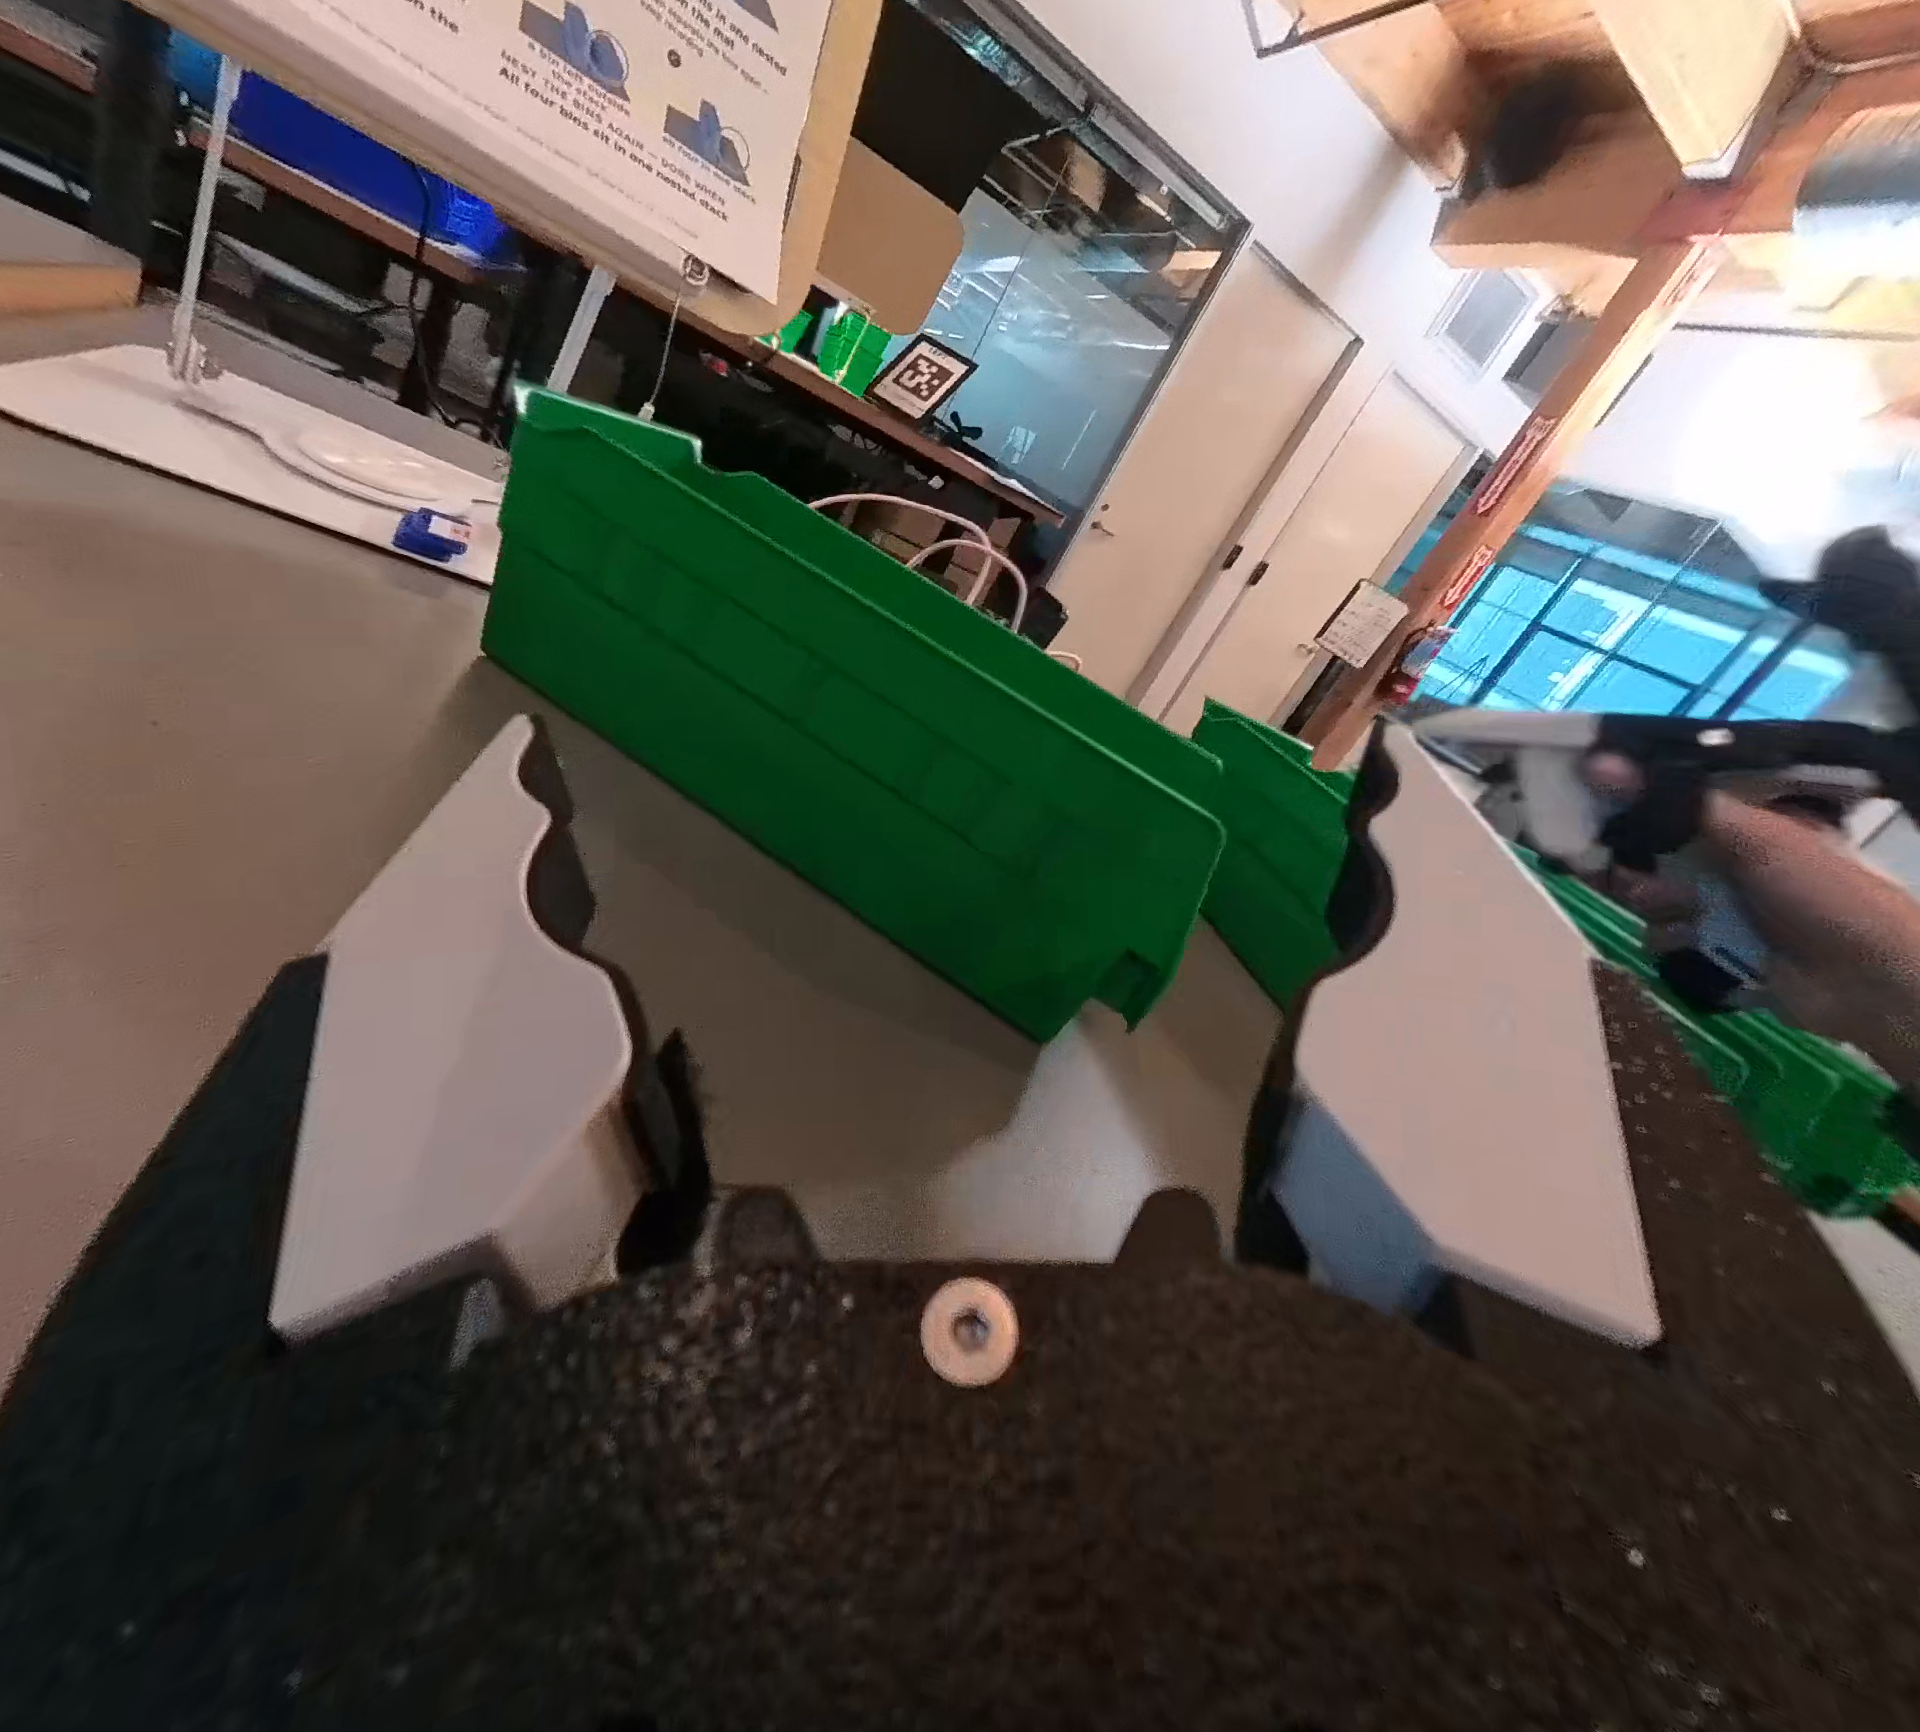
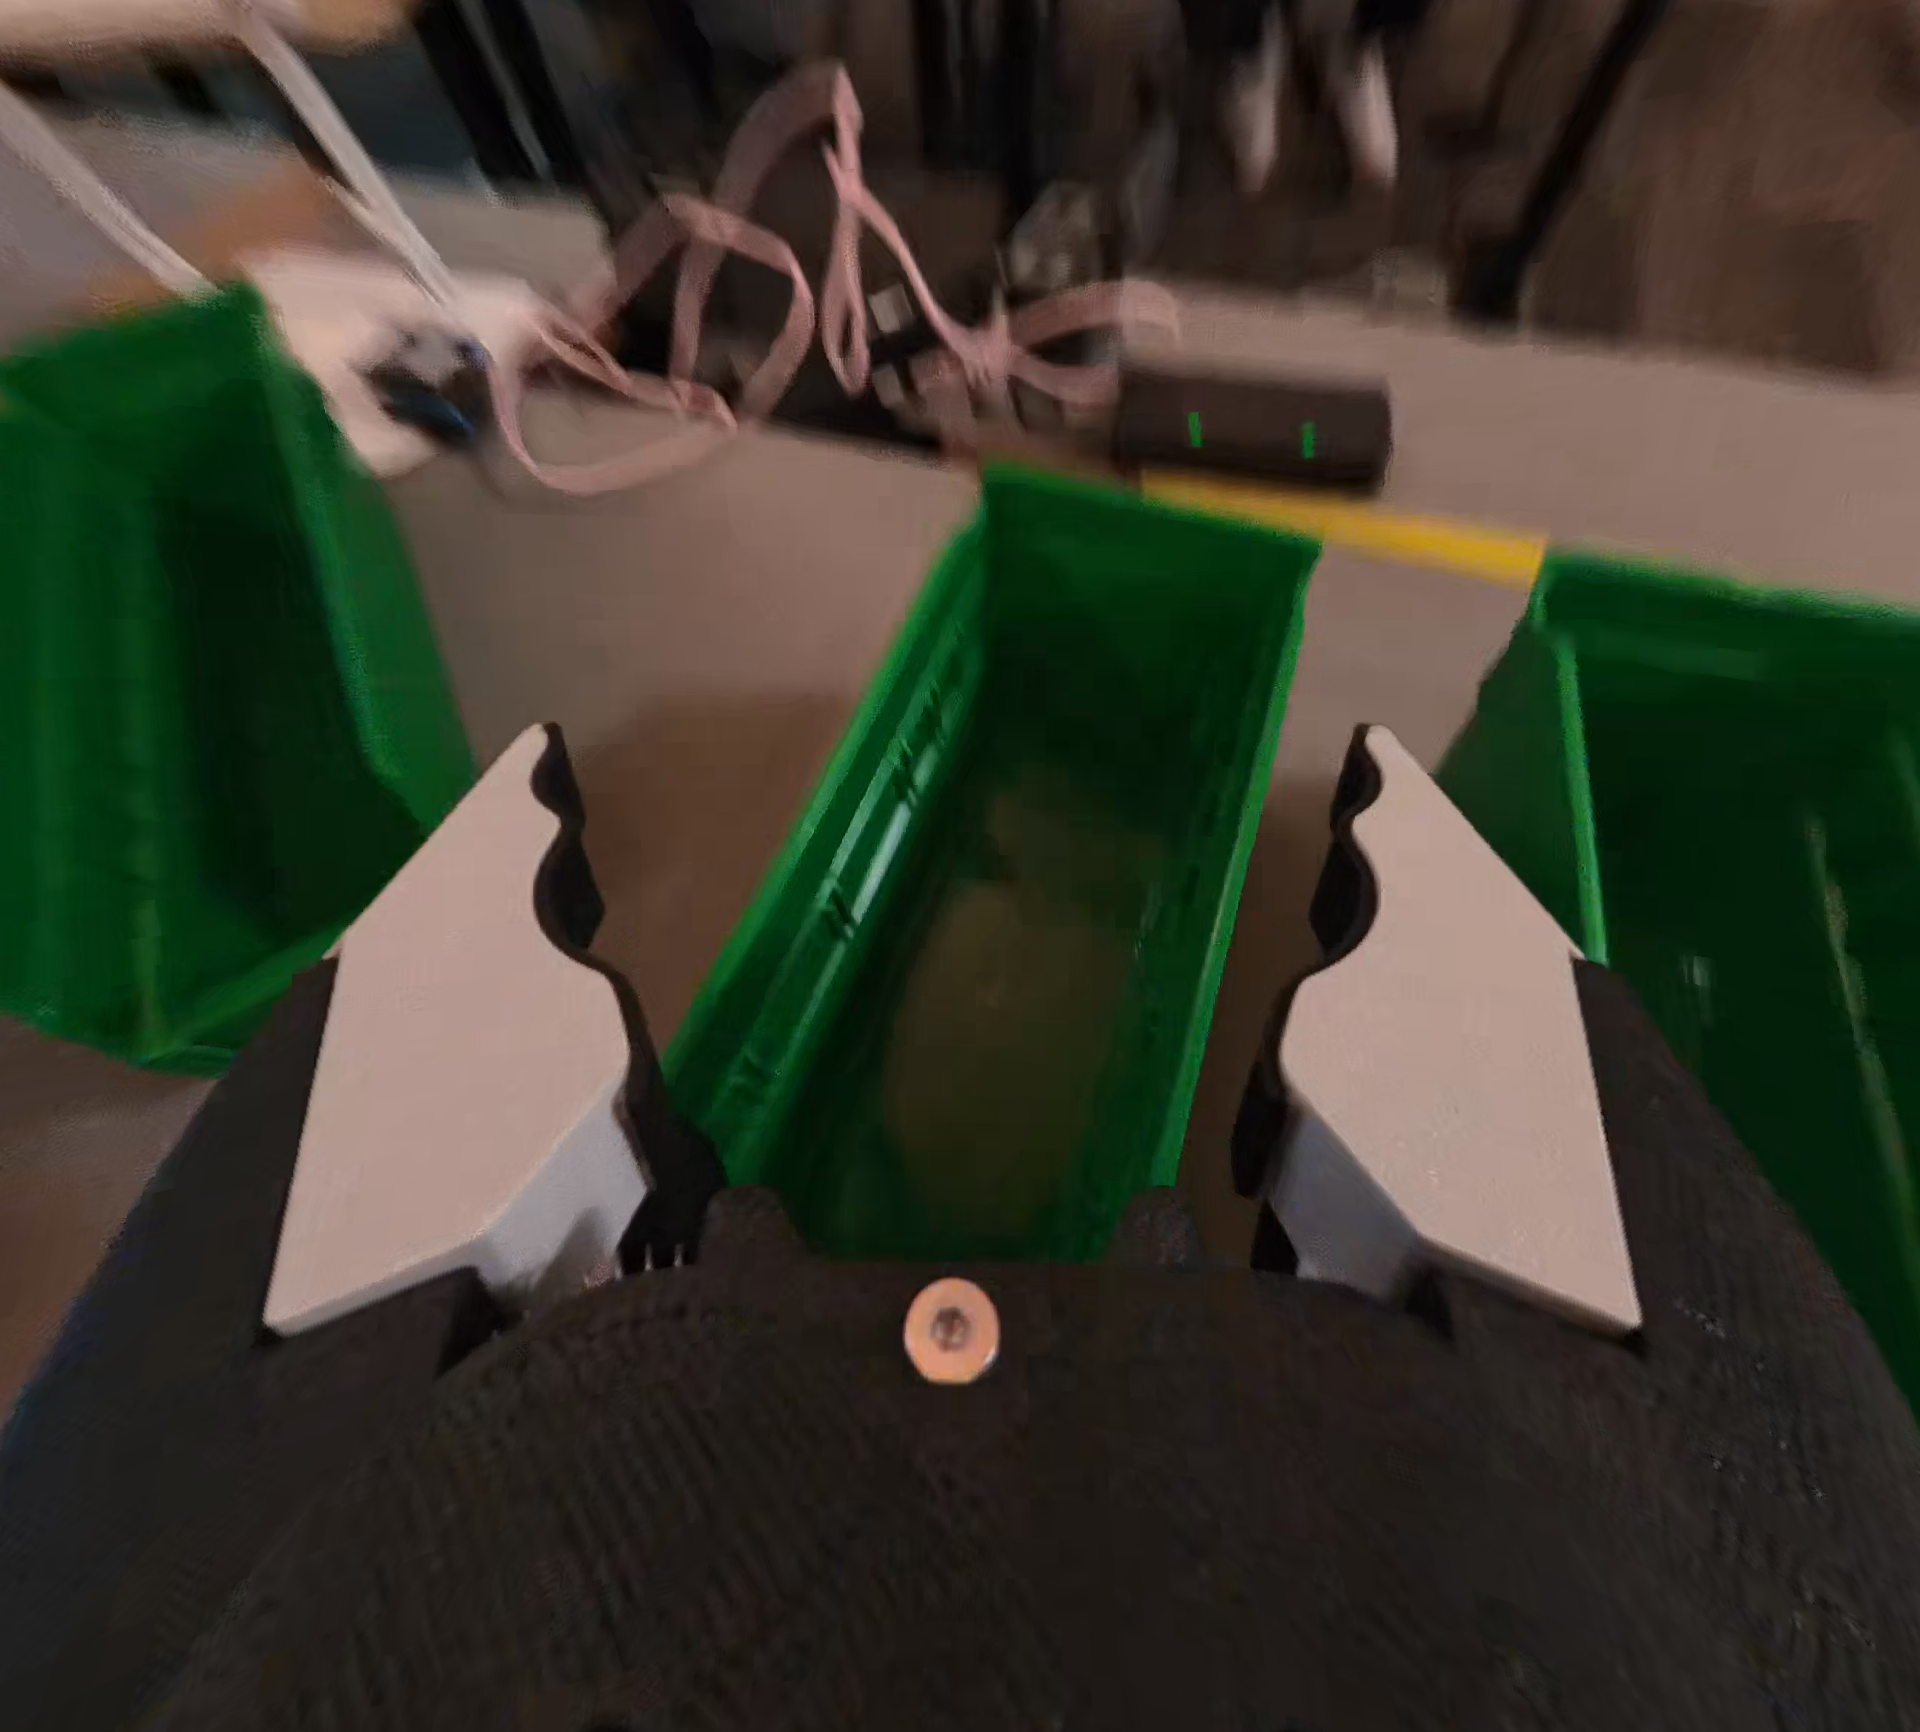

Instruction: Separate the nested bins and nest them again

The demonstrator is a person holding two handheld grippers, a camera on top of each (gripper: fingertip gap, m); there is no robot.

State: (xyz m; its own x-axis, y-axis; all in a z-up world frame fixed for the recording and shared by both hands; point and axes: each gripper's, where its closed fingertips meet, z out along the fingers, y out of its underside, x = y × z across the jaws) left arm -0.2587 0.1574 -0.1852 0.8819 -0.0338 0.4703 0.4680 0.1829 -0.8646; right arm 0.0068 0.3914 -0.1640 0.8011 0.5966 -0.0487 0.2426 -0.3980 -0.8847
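Note:
In the left wrist view my left gripper (image 1: 956,747) is open and empty, low over the grey mat (image 1: 208,747). A long green bin (image 1: 831,726) stands just ahead of it, side wall toward me. A second green bin (image 1: 1268,830) stands behind it, and more green bin edges (image 1: 1787,1111) show at right under the other gripper (image 1: 1662,747) and a gloved hand. In the right wrist view, which is blurred, my right gripper (image 2: 956,747) is open and empty above a narrow green bin (image 2: 1039,851), looking down into it. Green bins stand apart at left (image 2: 187,695) and right (image 2: 1745,799).
A white instruction sheet (image 1: 520,20) hangs above the mat's far left. A white base plate (image 1: 260,435) with a small blue item (image 1: 431,531) lies behind the bins. Pink cables (image 2: 779,280), a black box (image 2: 1247,435) and yellow tape (image 2: 1403,534) lie beyond the mat.

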